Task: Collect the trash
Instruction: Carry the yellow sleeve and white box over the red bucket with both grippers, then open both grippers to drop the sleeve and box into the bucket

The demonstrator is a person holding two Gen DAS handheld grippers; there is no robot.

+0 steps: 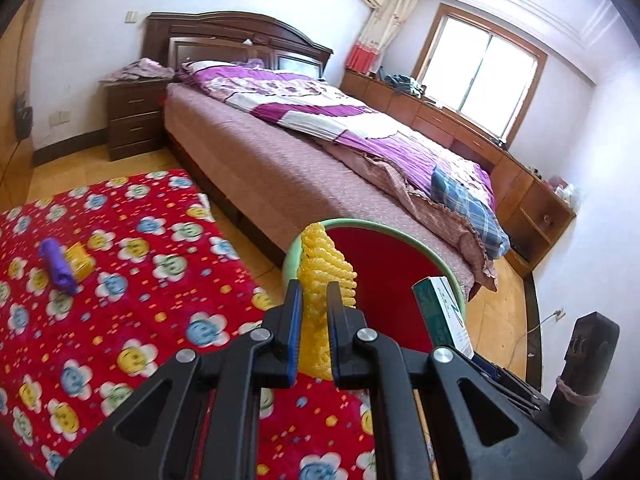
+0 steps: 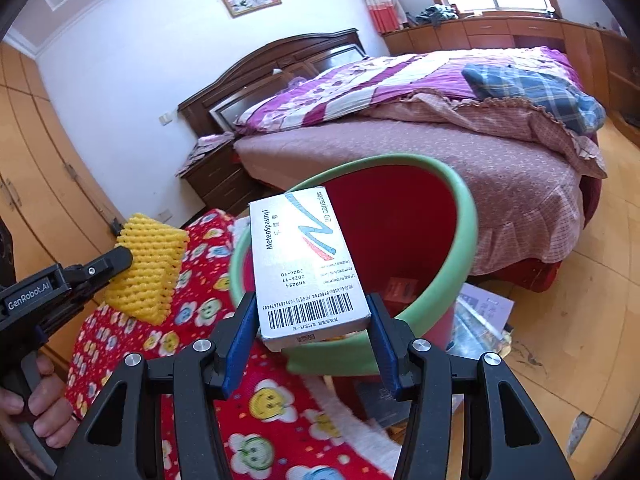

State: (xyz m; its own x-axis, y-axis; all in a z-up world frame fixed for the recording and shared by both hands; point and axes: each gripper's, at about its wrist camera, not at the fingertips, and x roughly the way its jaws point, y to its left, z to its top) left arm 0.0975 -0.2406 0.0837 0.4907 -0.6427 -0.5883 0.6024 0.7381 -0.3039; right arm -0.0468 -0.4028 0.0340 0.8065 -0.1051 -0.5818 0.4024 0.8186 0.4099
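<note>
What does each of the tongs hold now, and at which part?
Left tongs pinch the yellow foam fruit net at its lower end. Right tongs clamp the white cardboard medicine box by its barcode end's side edges.

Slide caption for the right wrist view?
Right tongs hold a medicine box at the green-rimmed bin; left tongs carry yellow foam netting.

Yellow foam net sleeve (image 1: 320, 292) pinched upright in left tool (image 1: 314, 312), beside bin rim. White capsule box (image 2: 308, 264) clamped in right tool (image 2: 312, 320), over green-rimmed red bin (image 2: 464, 216); small red box (image 2: 402, 289) lies inside.
</note>
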